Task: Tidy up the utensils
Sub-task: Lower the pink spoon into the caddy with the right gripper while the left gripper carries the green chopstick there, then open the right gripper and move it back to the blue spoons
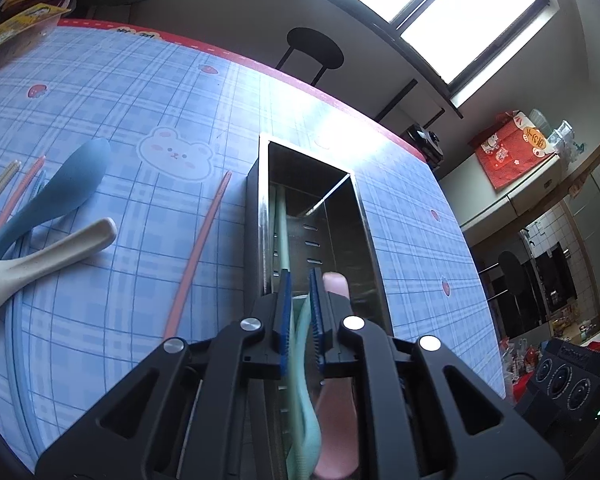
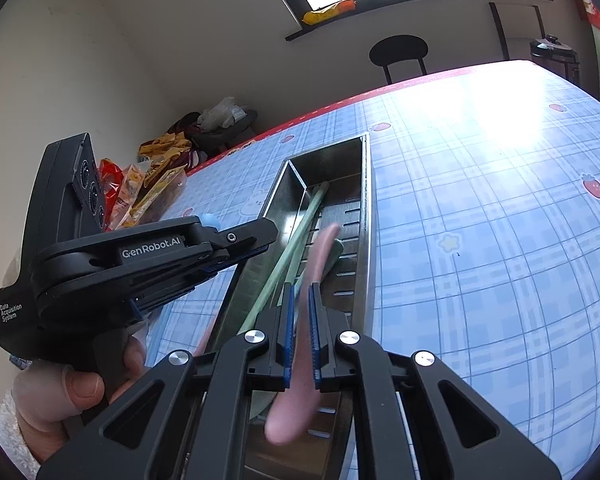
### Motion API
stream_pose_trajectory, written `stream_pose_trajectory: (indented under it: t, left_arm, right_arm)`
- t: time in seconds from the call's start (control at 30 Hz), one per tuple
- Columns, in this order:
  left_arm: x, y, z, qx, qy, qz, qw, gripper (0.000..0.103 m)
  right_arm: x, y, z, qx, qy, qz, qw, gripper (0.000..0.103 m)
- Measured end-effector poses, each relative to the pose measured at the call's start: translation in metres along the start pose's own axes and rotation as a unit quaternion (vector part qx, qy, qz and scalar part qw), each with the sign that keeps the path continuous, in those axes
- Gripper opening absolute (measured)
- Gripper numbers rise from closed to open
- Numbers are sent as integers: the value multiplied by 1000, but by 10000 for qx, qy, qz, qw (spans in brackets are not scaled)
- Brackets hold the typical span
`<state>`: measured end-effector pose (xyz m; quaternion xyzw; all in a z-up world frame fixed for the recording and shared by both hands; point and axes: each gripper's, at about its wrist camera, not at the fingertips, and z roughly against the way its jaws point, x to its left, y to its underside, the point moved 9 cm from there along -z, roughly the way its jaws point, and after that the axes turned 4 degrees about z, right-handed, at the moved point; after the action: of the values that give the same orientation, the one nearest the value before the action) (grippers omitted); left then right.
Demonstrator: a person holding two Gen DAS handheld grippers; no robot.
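Observation:
A steel utensil box [image 1: 360, 216] lies on the blue checked tablecloth, and shows in the right wrist view [image 2: 366, 216] too. My left gripper [image 1: 300, 280] is shut on a mint green spoon [image 1: 306, 400] over the box's near end. My right gripper [image 2: 300, 292] is shut on a pink spoon [image 2: 300, 360], blurred, over the box; it also shows in the left wrist view [image 1: 336, 420]. Green chopsticks [image 2: 296, 244] lie inside the box. The left gripper body [image 2: 140, 264] shows at left in the right wrist view.
Left of the box lie an orange chopstick [image 1: 198, 256], a blue spoon [image 1: 60, 192], a cream spoon [image 1: 40, 264] and more chopsticks [image 1: 16, 188]. Snack packets [image 2: 144, 188] sit at the table's far corner. A black stool [image 1: 314, 52] stands beyond the table.

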<state>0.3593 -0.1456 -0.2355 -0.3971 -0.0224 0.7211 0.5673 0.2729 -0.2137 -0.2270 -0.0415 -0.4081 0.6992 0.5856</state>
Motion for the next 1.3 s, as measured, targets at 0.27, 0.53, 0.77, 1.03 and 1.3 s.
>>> stream_pose_trajectory:
  t: [0.27,0.53,0.77,1.03,1.3]
  left_arm:
    - [-1,-7,12,-145,-46,-129,9998,22]
    - [3,-23,62,-590,-152,-536,9967,53]
    - [34,-38,129,-1126,-524,-903,9881,85]
    - [86,-38,195,-1445,-1294,-1492,9696,96]
    - [141,-25,233,-1529,-1284,-1643,9660,96]
  right_arm:
    - [-6,-8,18,-330,-5,-96,9994,31]
    - [-11,-14,29,-615,40,-224,9978,81]
    - [-6,-14,31,-628,316,34,9975,97]
    - [21,-15,36,-667,854,669,9919,97]
    - [71,-1,32,-612,480,871,9932,97]
